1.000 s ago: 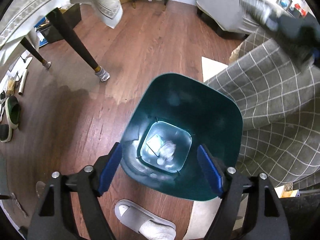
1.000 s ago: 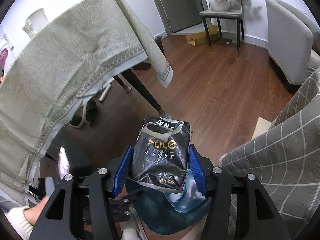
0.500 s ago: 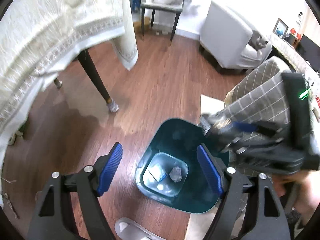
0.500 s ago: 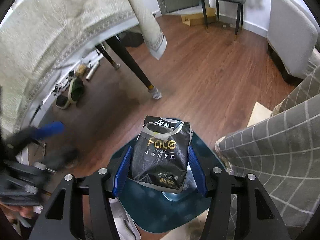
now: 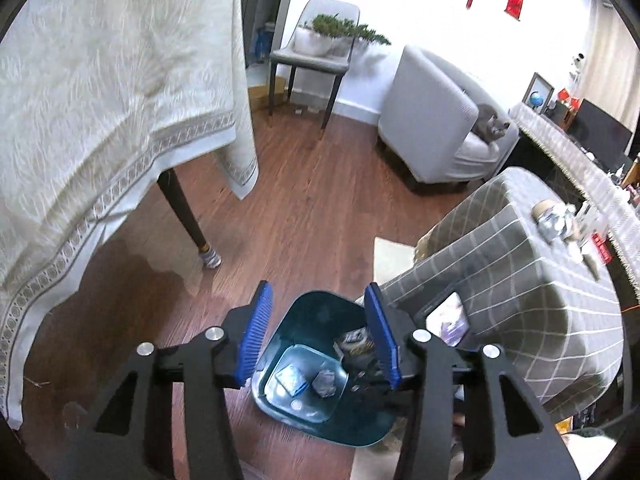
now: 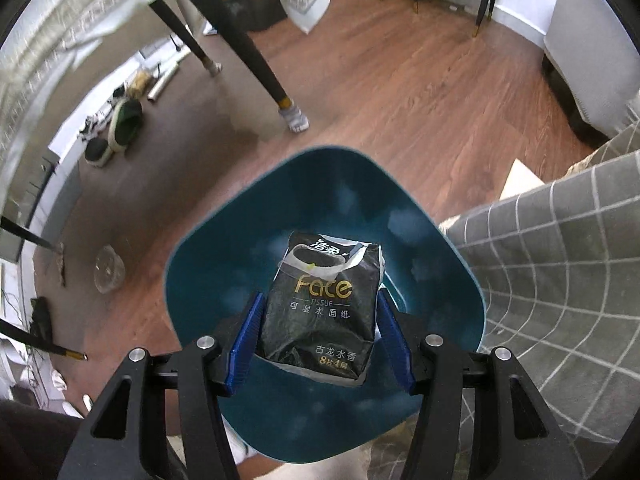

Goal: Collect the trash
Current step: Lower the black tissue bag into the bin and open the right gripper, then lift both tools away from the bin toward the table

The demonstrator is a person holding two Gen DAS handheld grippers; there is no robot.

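Pack: right gripper (image 6: 318, 336) pinches a black tissue pack (image 6: 324, 304) between its two blue pads, one pad on each side, so the pack cannot slip.
Pack's place: it hangs right over the open mouth of the teal bin (image 6: 192, 256), with its top end pointing to the far side.
Why there: the bin is where trash goes, so I think the pack is held above it to be let go (it is not dropped yet).
Left gripper: left gripper (image 5: 320, 340) has just been closing its jaws, but they are apart, with nothing between them.
Why so: it looks done with its own piece and out of the way.
Bin floor: a small blue packet (image 5: 291, 378) and a crumpled gray wad (image 5: 325, 382) lie at the bottom.
Around: bin stands on the wood floor (image 6: 400, 92), just left of a gray checked cloth (image 6: 560, 280).
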